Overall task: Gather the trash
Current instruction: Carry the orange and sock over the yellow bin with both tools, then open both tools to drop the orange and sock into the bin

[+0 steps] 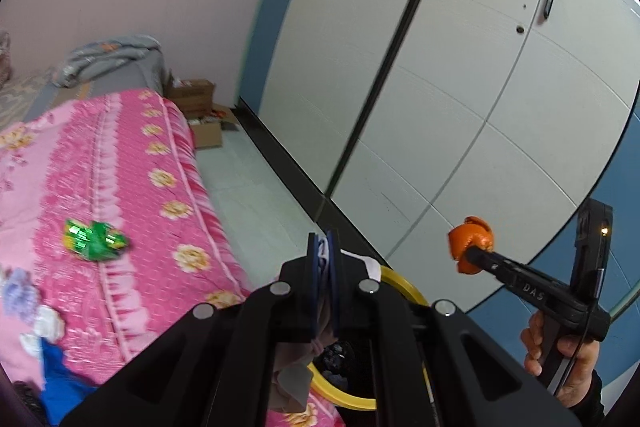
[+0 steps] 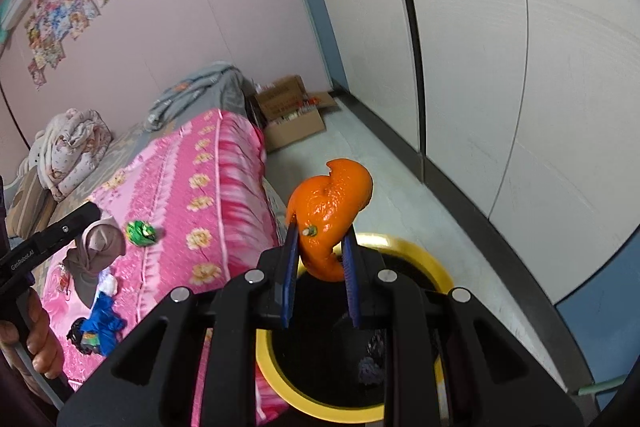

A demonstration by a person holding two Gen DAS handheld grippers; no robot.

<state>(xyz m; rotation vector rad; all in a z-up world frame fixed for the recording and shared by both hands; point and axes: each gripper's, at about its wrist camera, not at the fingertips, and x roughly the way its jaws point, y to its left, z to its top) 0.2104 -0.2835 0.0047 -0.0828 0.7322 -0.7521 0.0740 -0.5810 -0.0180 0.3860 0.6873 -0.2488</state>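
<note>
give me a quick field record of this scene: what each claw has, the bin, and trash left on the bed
right claw: shut on orange peel, above the bin
left claw: shut on crumpled grey-brown paper
bin: yellow rim, dark inside, on the floor beside the bed
bed cover: pink, floral
trash on bed: green wrapper, blue wrapper, small white scrap
floor at far end: open cardboard boxes

Pink wall (image 2: 192, 7), pale tiled floor (image 2: 360, 147), white wardrobe doors (image 1: 460, 87), pink floral bed (image 1: 120, 167)
</note>
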